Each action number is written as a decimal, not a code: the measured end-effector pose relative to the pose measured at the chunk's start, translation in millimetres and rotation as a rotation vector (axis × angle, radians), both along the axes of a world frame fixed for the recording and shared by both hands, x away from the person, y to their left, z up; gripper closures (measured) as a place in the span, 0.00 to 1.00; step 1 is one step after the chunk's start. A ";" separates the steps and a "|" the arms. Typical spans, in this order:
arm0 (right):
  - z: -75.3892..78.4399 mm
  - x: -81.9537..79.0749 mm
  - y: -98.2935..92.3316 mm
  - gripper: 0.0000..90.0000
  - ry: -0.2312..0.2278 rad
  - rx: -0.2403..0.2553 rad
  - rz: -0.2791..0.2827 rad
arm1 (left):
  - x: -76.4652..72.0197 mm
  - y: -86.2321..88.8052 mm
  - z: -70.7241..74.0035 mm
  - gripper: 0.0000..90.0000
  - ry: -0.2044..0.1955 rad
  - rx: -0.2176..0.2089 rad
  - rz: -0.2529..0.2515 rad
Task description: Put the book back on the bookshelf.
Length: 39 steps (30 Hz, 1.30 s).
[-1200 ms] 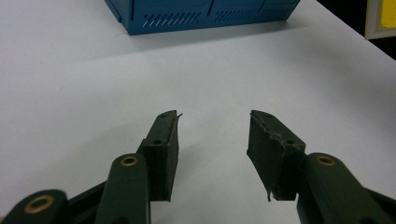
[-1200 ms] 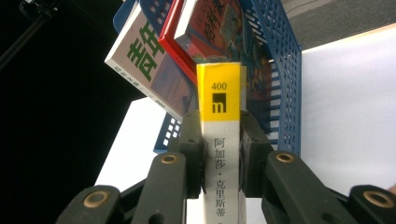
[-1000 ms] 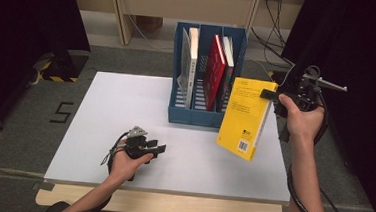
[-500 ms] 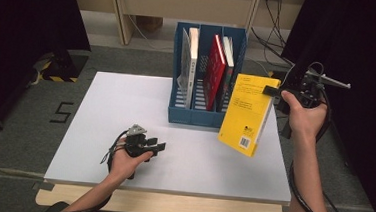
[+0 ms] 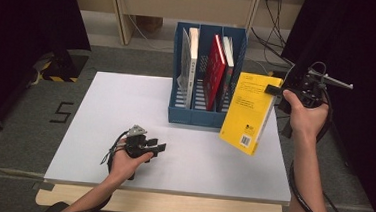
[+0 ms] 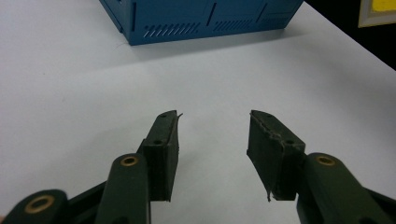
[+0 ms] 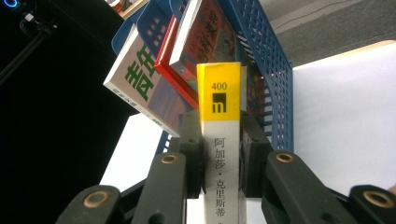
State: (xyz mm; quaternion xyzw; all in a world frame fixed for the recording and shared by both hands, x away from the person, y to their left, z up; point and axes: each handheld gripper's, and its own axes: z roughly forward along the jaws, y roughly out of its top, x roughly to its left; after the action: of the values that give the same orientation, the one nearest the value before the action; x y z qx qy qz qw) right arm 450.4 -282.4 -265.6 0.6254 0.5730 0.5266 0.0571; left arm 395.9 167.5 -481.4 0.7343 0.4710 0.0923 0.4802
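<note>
My right gripper (image 5: 273,90) (image 7: 221,154) is shut on the spine of a yellow book (image 5: 249,112) (image 7: 219,121), which hangs tilted in the air over the table's right side, just right of the blue file rack (image 5: 203,112) (image 7: 275,70). The rack holds a white book (image 5: 192,61), a red book (image 5: 213,70) (image 7: 180,81) and another one beside it. My left gripper (image 5: 160,147) (image 6: 212,140) rests on the white table (image 5: 100,120) near its front edge, open, with nothing between its pads (image 6: 161,154).
The rack's blue front wall (image 6: 205,18) stands ahead of the left gripper across bare tabletop. Dark curtains flank both sides of the table. Cables (image 5: 277,22) lie on the floor behind the rack, and a wooden frame stands at the back.
The yellow book has shifted very slightly in the right gripper's hold; the left hand stays where it was.
</note>
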 end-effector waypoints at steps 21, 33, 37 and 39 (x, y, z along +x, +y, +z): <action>8.0 8.1 1.8 0.85 -0.016 -0.009 -0.028 | -0.1 1.3 0.0 0.58 0.000 0.009 0.003; 16.0 13.6 0.7 0.85 -0.032 -0.012 -0.050 | 0.4 0.9 -0.2 0.58 0.000 0.008 0.001; 15.9 15.5 1.0 0.85 -0.034 -0.014 -0.049 | 0.4 1.2 -0.3 0.58 -0.001 0.009 0.002; 16.3 16.1 1.5 0.85 -0.032 -0.011 -0.050 | 0.6 1.3 -0.5 0.58 -0.001 0.009 0.001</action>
State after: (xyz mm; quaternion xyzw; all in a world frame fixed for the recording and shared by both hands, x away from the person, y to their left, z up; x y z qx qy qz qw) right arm 466.5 -280.9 -249.2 0.6308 0.5590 0.5317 0.0830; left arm 396.5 168.7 -481.8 0.7361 0.4708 0.0950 0.4770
